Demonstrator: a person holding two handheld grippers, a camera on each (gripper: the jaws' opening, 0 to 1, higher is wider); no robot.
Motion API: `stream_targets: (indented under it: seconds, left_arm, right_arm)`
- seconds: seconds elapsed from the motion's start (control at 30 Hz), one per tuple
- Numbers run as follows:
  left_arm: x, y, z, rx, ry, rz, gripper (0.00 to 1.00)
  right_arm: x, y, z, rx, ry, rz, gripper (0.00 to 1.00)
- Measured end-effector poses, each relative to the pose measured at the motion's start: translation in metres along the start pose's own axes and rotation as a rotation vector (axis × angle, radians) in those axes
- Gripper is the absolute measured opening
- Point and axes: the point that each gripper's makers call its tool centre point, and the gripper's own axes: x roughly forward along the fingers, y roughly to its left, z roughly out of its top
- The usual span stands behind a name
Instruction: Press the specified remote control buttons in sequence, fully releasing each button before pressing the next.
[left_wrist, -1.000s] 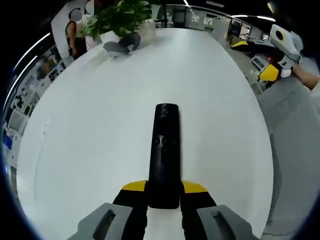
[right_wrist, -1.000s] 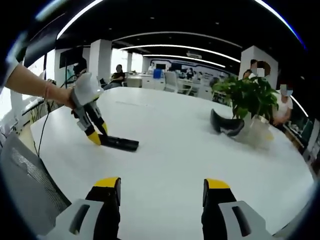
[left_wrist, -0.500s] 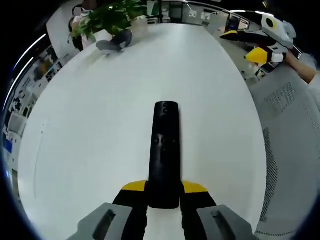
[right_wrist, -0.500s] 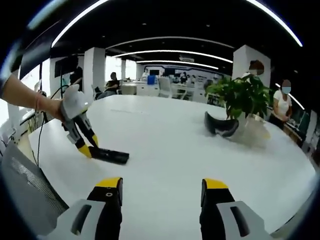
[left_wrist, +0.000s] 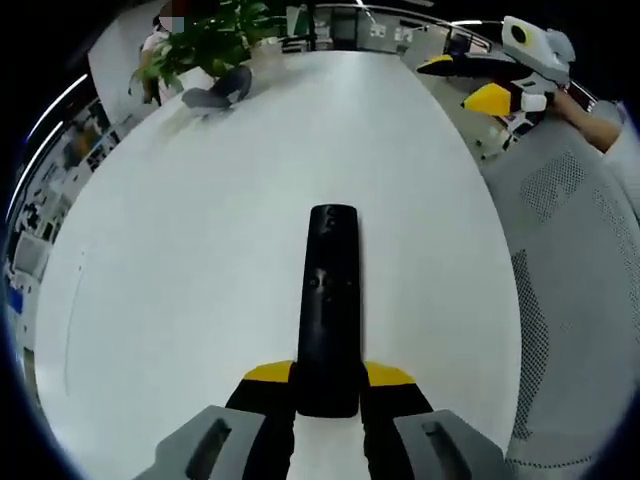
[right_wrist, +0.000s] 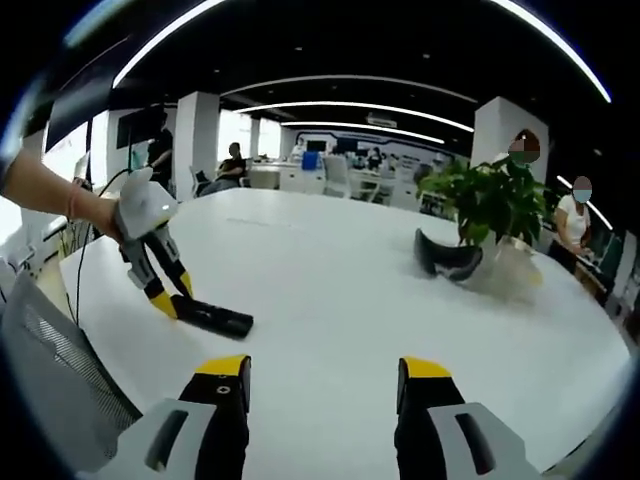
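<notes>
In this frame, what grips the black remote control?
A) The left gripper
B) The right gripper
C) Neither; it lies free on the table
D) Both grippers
A: the left gripper clamps the remote control's near end, while the right gripper hangs open, apart.

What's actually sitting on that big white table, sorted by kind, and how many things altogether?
Black remote control: 1, held in the left gripper
Potted plant: 1
Dark curved object beside the plant: 1, can't tell what it is
Total: 3

Remote (left_wrist: 331, 305) lies on the surface (left_wrist: 200, 250), its near end between the left gripper (left_wrist: 328, 385) fingers (left_wrist: 268, 374); plant (right_wrist: 492, 203) at far edge.
</notes>
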Motion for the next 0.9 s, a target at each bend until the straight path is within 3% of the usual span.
stream_targets:
  seconds: [0.9]
  left_arm:
    - [-0.003,-0.037,-0.006,0.049,0.012,-0.017,0.24]
  right_arm:
    - [0.002,0.014,0.0,-0.057,0.007,0.067,0.48]
